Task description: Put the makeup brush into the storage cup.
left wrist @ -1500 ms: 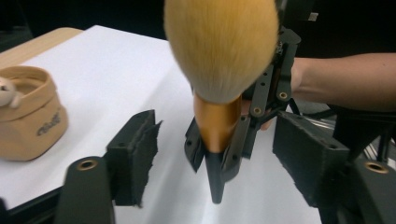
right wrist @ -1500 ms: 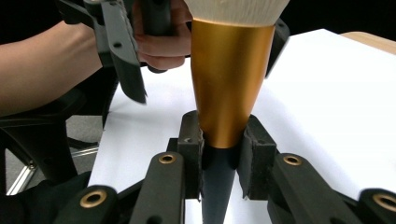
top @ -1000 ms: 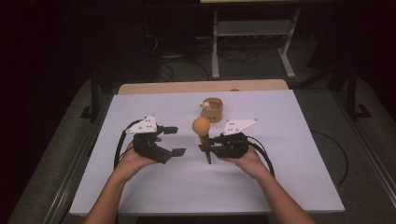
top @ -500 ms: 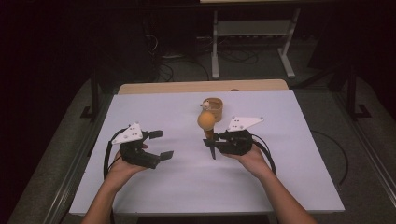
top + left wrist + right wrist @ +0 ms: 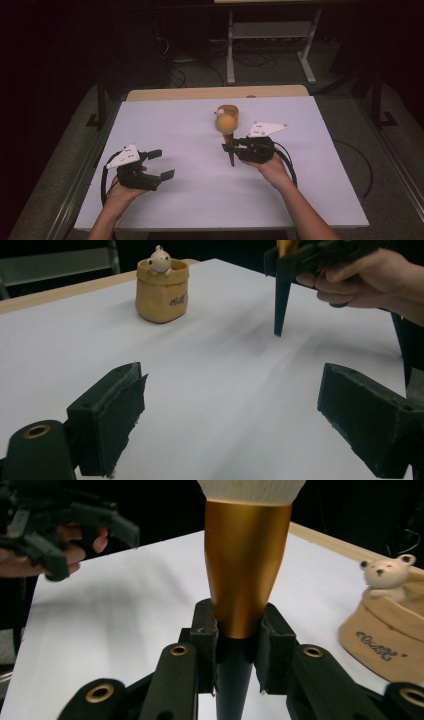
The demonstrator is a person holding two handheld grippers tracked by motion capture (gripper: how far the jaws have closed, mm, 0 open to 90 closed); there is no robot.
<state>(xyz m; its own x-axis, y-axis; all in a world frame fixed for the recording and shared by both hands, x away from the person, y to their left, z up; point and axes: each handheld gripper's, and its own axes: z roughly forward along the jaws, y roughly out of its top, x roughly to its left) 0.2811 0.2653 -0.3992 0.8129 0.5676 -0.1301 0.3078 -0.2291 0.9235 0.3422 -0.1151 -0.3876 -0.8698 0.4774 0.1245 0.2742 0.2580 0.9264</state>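
A makeup brush (image 5: 226,121) with a round orange head, gold ferrule (image 5: 247,570) and black handle (image 5: 281,305) stands upright over mid-table. My right gripper (image 5: 230,146) is shut on it where ferrule meets handle (image 5: 240,650), the handle tip just above the white table (image 5: 200,200). Right behind the brush head stands a tan pot (image 5: 233,108) with a small bear figure at its rim (image 5: 162,295) (image 5: 390,630). My left gripper (image 5: 162,163) is at the near left, open with nothing between its jaws (image 5: 230,410). It also shows in the right gripper view (image 5: 92,547).
A wooden strip (image 5: 215,93) runs along the table's far edge. Beyond it a metal stand (image 5: 270,40) and cables lie on the dark floor. Broad bare tabletop lies between the two grippers and to the right of my right hand (image 5: 272,167).
My left gripper has moved left and toward the near edge, away from the brush, staying open. The right gripper kept its place; the brush head shifted slightly toward the pot.
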